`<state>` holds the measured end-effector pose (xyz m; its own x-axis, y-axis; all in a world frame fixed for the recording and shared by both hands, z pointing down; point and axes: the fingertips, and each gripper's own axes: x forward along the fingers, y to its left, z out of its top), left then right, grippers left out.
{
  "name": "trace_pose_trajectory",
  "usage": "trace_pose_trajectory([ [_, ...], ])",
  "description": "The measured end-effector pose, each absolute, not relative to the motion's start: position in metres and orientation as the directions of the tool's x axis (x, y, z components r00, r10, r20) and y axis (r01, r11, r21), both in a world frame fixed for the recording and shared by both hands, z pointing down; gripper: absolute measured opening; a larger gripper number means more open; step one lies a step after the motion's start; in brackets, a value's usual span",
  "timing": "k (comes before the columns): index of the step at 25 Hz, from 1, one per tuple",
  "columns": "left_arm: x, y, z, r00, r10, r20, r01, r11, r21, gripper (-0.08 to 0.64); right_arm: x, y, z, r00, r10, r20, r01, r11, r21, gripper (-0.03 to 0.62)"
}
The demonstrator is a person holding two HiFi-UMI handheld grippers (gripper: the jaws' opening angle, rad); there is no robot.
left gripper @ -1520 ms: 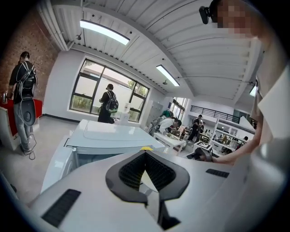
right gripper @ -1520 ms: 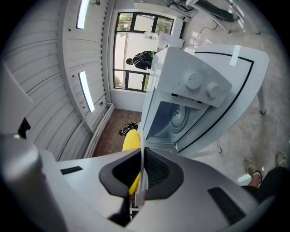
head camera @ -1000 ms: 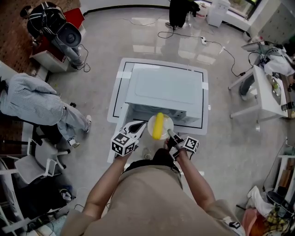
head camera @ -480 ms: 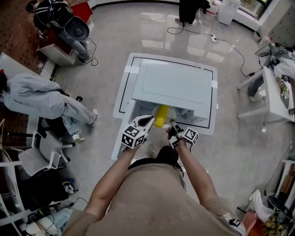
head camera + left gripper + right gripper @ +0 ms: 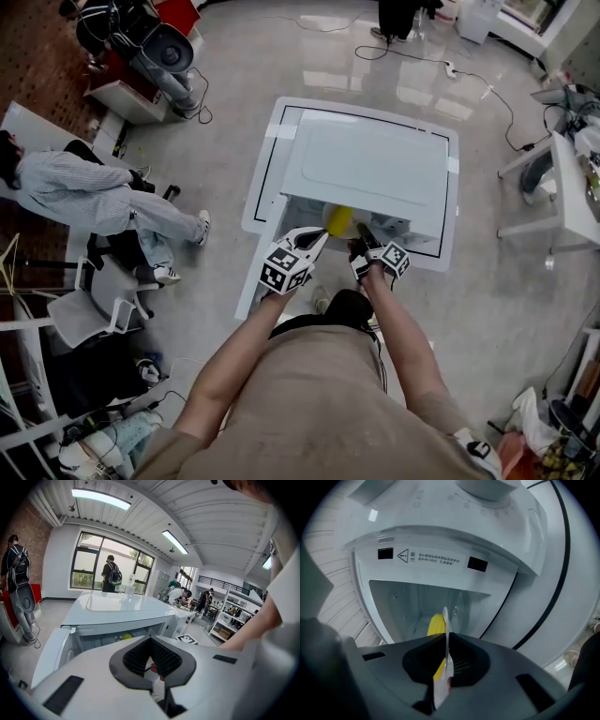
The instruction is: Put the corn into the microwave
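A yellow corn cob lies on a small white plate, half hidden under the front edge of the white microwave. My right gripper is shut on the plate's near rim. In the right gripper view the corn sits just before the open oven cavity, with the right gripper clamped on the thin rim. My left gripper hovers beside the plate at the opening, shut, holding nothing. The microwave door stands open to the left.
The microwave rests on a white table with a black border line. A person sits at the left by chairs. Equipment stands at the upper left, cables cross the floor, and another white table is at the right.
Both grippers moved forward toward the microwave. The plate with the corn went from out in front of the opening to partly under the microwave's front edge.
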<state>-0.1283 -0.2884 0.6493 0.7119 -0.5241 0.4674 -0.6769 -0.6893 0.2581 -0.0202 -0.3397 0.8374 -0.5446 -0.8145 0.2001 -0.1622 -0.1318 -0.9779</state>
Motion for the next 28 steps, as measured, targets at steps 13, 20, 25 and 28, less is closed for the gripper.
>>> trace_pose_trajectory([
  [13, -0.131, -0.276, 0.659, 0.715, -0.487, 0.502, -0.664, -0.698, 0.268, -0.003, -0.024, -0.349, 0.864, -0.494, -0.830, 0.259, -0.171, -0.200, -0.965, 0.018],
  [20, -0.128, -0.278, 0.657, 0.720, -0.472, 0.508, -0.650, -0.714, 0.259, -0.003, -0.019, -0.365, 0.871, -0.428, -0.837, 0.341, -0.215, -0.272, -0.938, 0.018],
  [25, -0.123, -0.276, 0.657, 0.726, -0.462, 0.510, -0.642, -0.722, 0.260, -0.003, -0.027, -0.373, 0.870, -0.450, -0.803, 0.391, -0.250, -0.307, -0.918, 0.020],
  [28, -0.121, -0.273, 0.659, 0.728, -0.457, 0.511, -0.638, -0.724, 0.262, -0.003, -0.035, -0.373, 0.869, -0.505, -0.773, 0.384, -0.253, -0.293, -0.922, 0.094],
])
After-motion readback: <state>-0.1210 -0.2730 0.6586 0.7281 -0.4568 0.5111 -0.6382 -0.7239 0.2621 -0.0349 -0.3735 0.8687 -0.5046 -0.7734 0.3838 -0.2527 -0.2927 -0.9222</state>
